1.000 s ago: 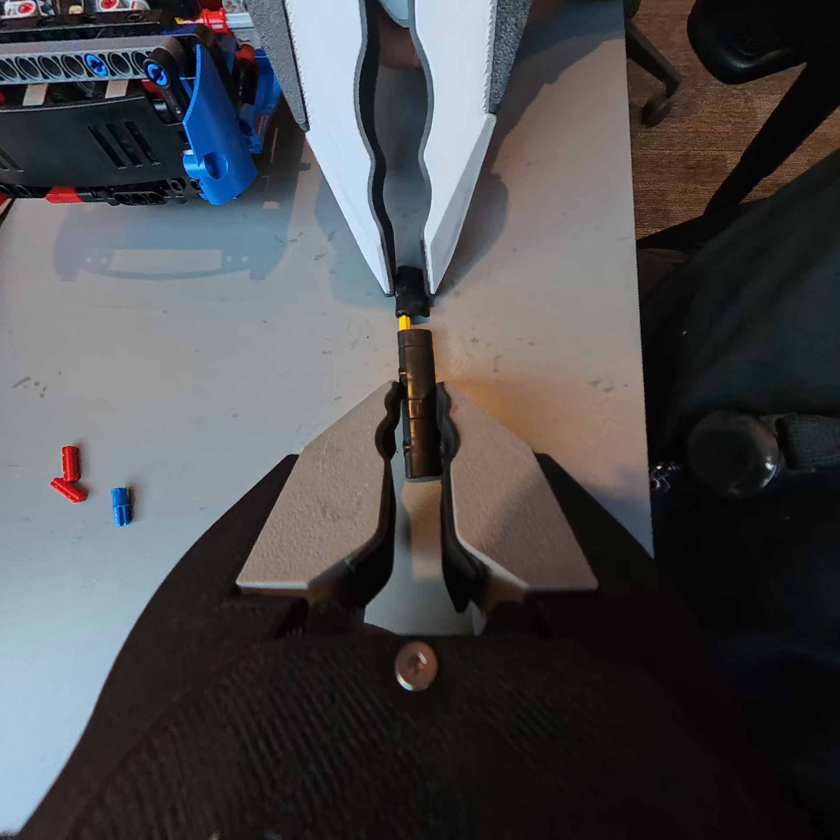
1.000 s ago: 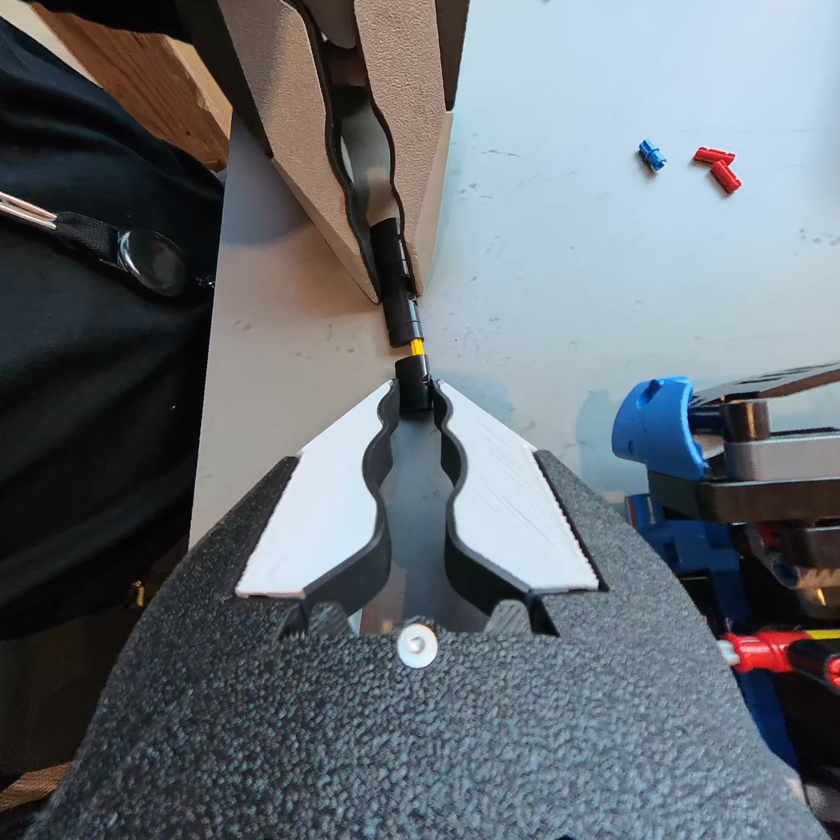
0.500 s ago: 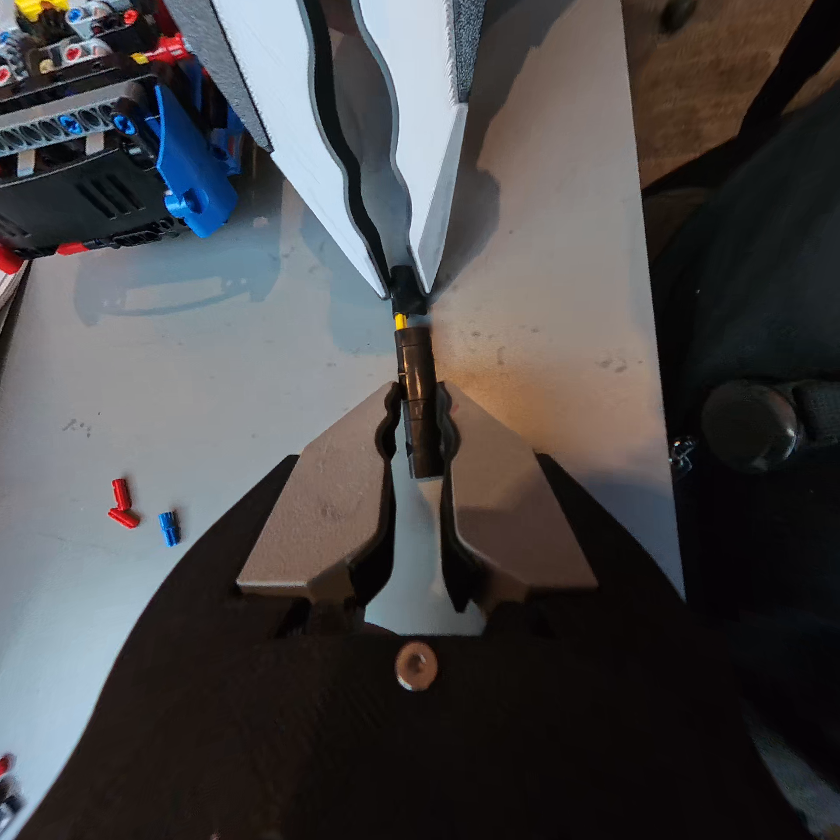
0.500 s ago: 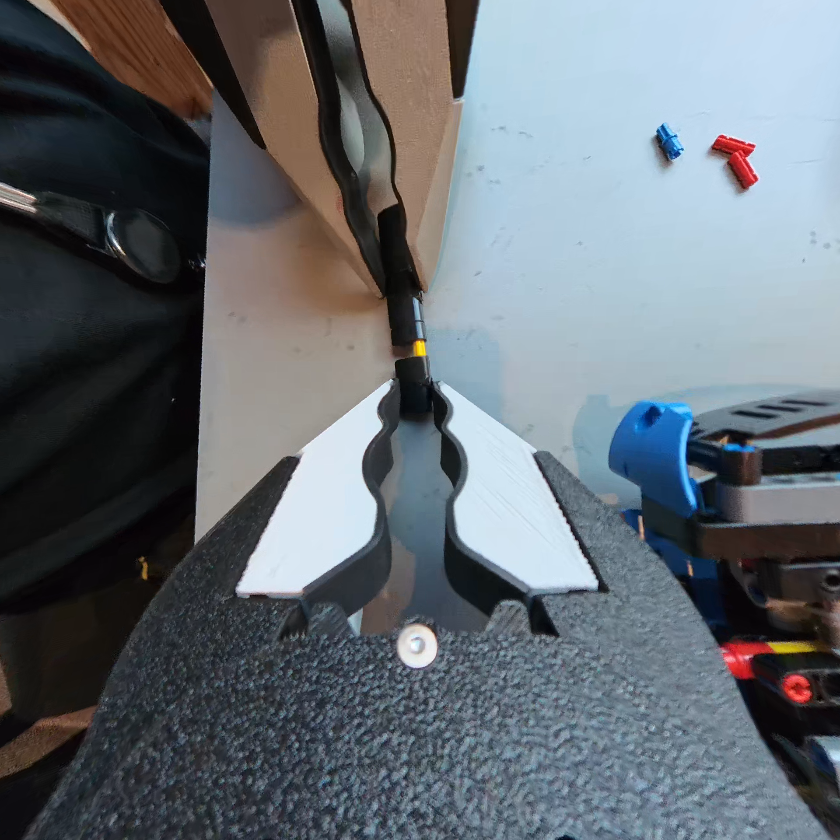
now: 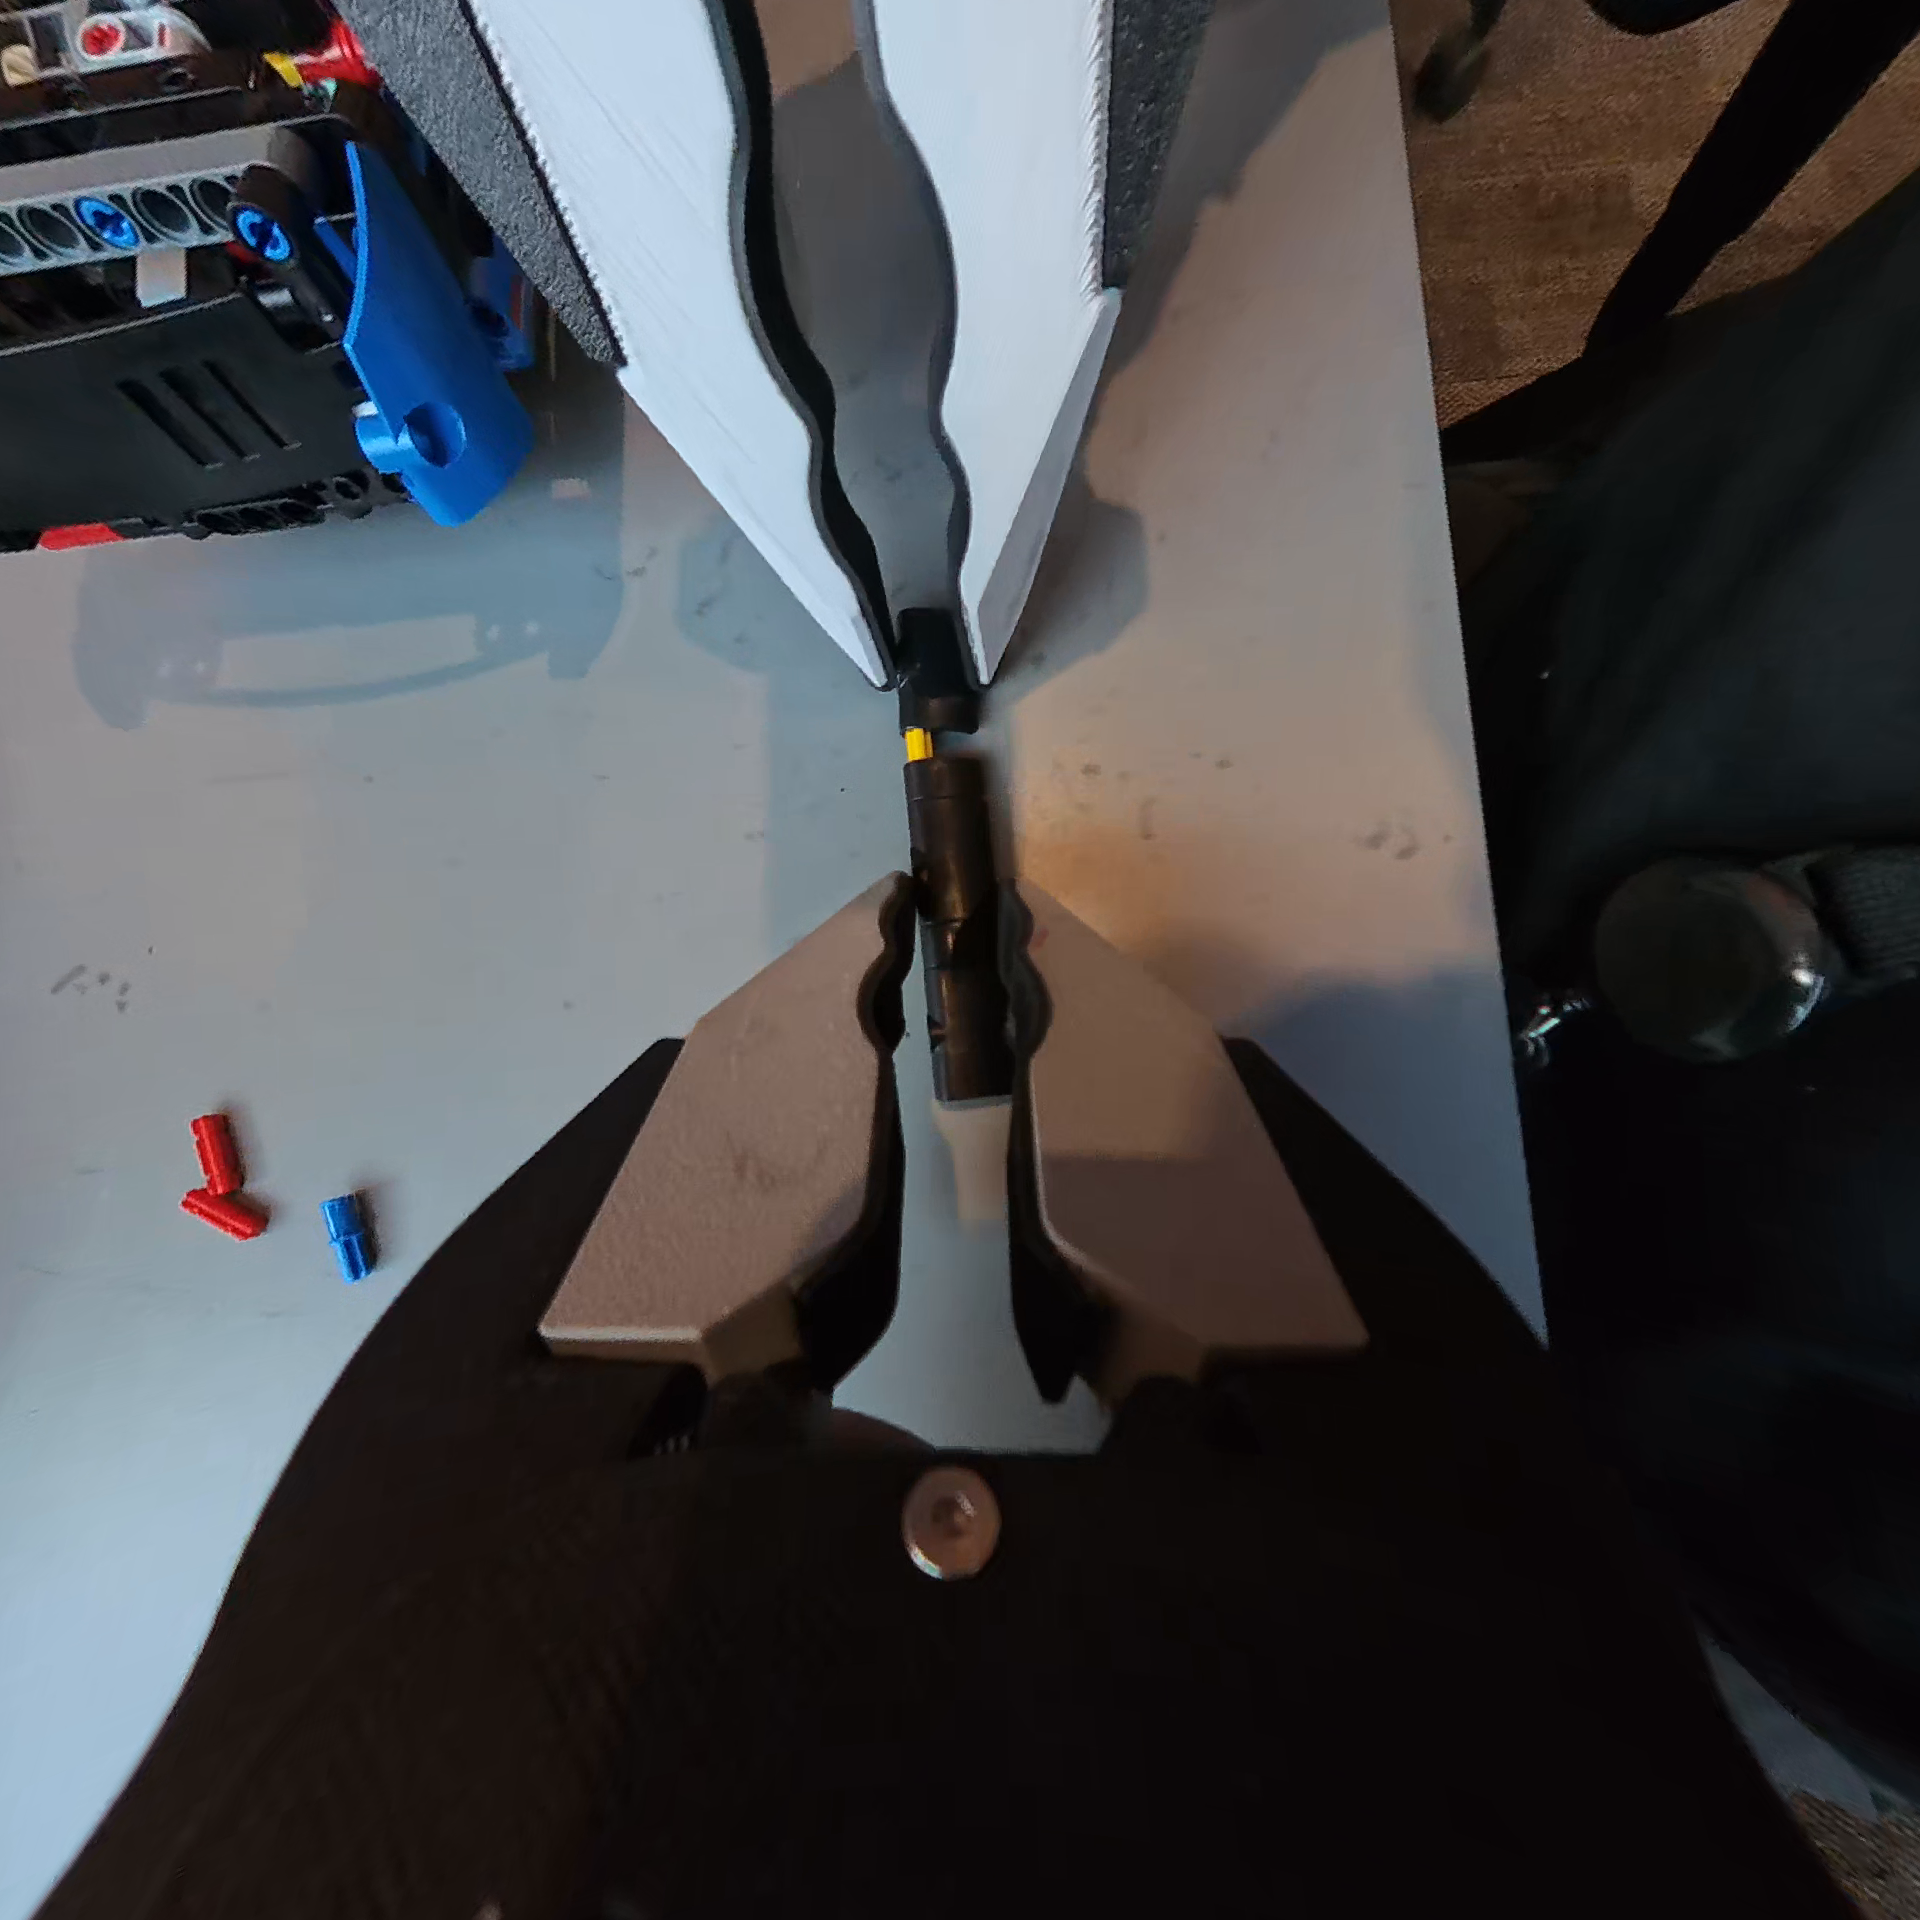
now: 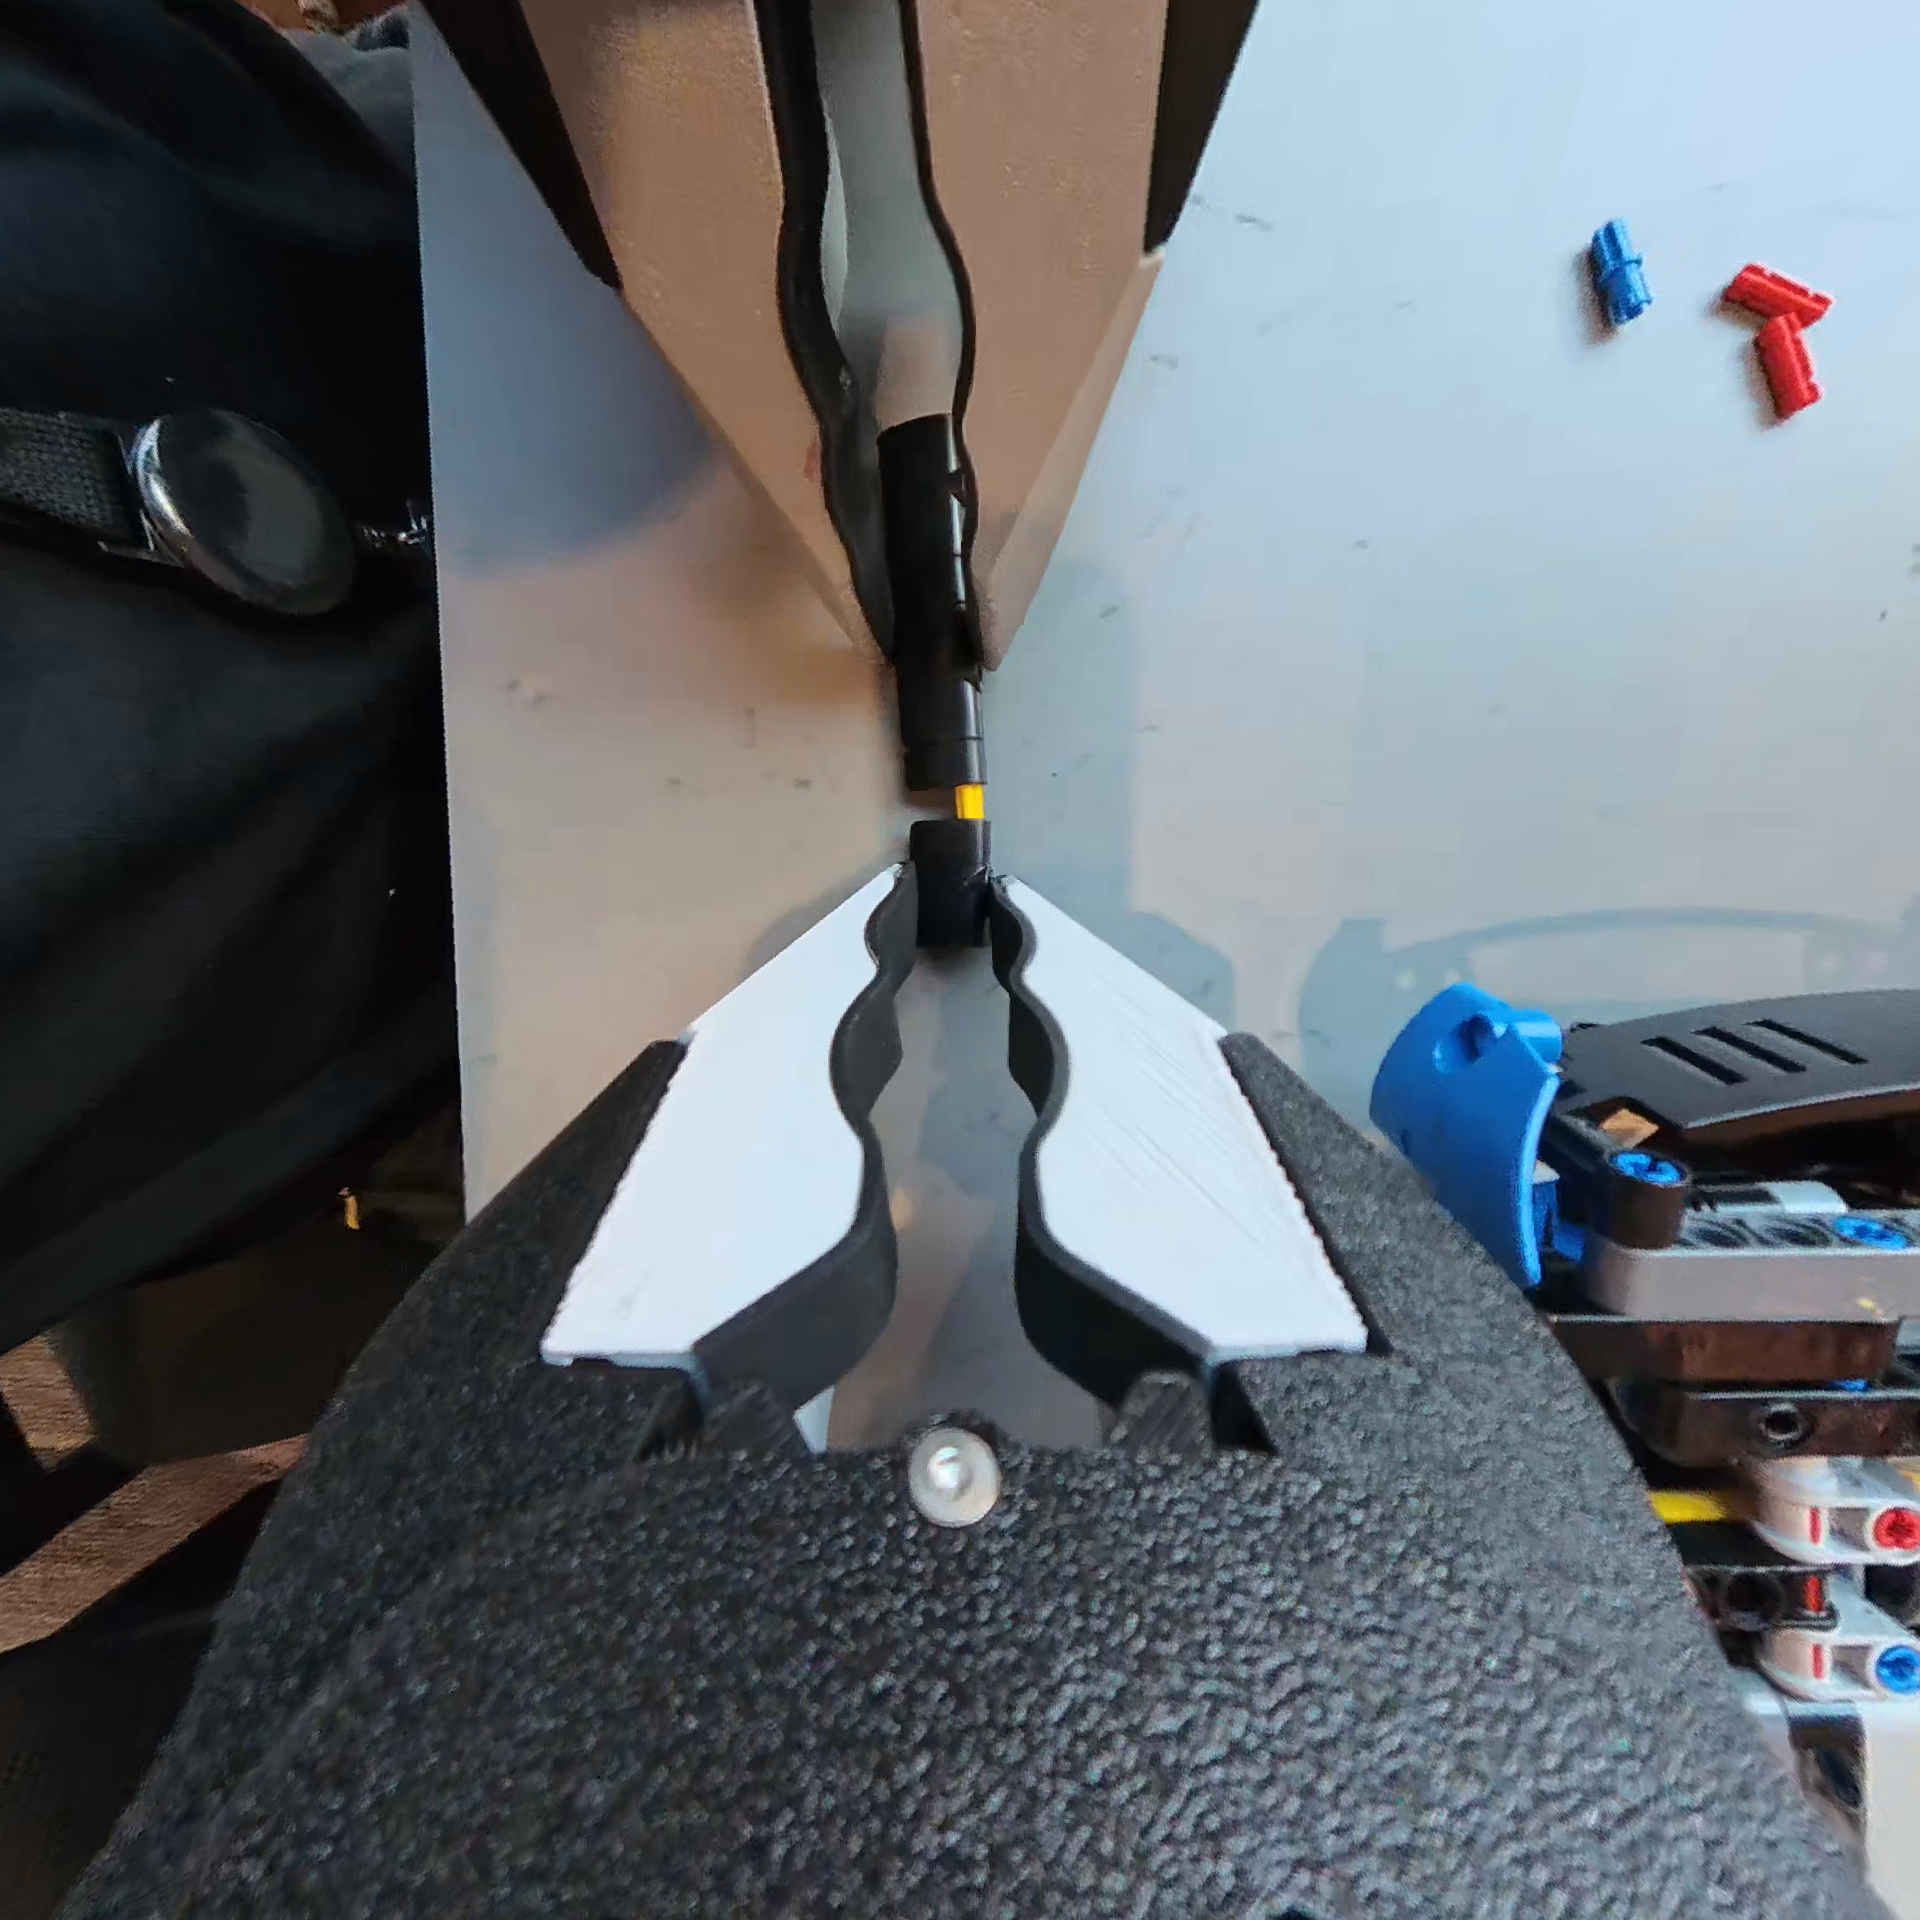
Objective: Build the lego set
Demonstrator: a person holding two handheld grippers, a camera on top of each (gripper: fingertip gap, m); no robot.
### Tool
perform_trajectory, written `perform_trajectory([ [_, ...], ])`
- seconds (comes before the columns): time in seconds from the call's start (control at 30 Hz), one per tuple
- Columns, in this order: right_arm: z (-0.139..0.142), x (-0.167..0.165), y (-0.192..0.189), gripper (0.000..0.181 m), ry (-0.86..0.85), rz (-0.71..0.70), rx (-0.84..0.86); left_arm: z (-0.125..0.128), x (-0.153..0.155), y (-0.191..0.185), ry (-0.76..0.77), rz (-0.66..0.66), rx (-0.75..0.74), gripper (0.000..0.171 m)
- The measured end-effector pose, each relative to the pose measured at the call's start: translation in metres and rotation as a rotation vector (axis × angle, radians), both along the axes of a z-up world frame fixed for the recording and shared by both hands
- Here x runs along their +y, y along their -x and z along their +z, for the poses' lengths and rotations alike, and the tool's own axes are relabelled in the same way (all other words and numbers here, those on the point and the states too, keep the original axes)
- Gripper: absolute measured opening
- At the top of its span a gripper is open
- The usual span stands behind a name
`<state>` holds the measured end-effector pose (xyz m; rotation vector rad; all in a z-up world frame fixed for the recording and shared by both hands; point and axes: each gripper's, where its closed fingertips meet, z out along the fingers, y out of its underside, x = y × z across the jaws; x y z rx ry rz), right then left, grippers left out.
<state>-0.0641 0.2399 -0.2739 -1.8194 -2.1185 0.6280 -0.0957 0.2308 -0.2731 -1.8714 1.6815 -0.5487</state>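
Scuffed grey table [image 5: 312, 883], brown carpet [image 5: 1538, 208] beyond

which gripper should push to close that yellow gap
Right, probably. The right gripper pinches only the short black cap at its tips, free to slide along the yellow axle; the left gripper anchors the long black sleeve.

Lego model [image 5: 208, 343] cut off by edge; yellow axle [image 6: 968, 802] mostly hidden.
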Motion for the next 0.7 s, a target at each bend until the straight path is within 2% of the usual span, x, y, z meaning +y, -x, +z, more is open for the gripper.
perform_trajectory([
  [0.27,0.0,0.0,0.0,0.013,0.001,0.071,0.048,0.0,-0.001,-0.002,-0.022,-0.131,0.027,0.012],
  [0.47,0.001,-0.001,0.002,0.012,-0.029,0.11,0.077,-0.001,-0.001,-0.008,0.001,-0.158,0.013,0.013],
  [0.7,0.001,-0.003,0.004,0.011,0.029,0.113,0.155,-0.001,0.002,-0.012,0.018,-0.172,-0.014,0.012],
])
